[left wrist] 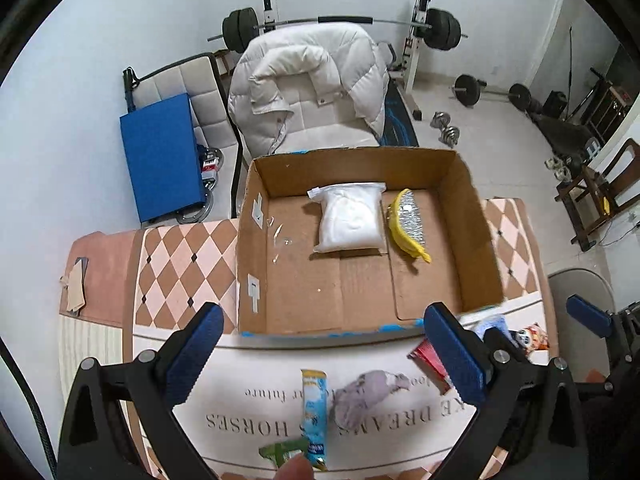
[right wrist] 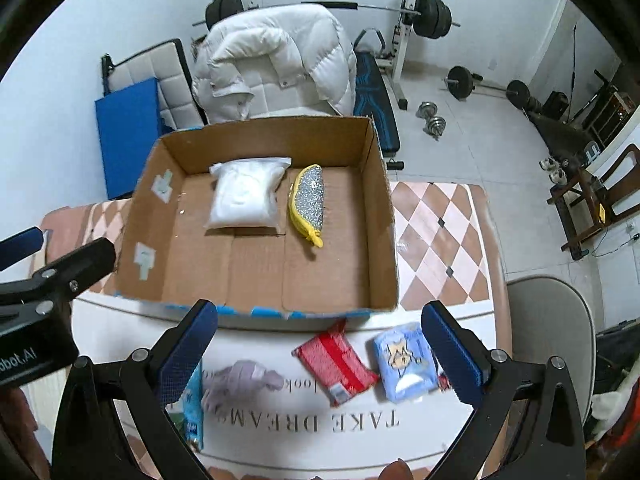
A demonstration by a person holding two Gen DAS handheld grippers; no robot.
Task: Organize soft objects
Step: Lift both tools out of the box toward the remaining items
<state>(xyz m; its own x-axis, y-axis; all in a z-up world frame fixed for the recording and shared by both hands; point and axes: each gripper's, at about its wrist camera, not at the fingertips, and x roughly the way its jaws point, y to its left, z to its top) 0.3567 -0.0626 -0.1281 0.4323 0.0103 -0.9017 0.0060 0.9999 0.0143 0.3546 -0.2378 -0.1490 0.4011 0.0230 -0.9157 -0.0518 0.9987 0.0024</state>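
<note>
both sets of fingers gape wide, empty: my right gripper (right wrist: 320,344) hangs nearest the red pack (right wrist: 335,362), whose long axis runs diagonally between them.

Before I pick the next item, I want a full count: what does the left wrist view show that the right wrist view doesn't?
Only the left wrist view shows the green packet and an orange snack bag. Only the right shows the light blue folded cloth clearly. Both show the cardboard box holding the white bag and yellow pouch, plus the purple cloth, blue stick packet and red packet.
</note>
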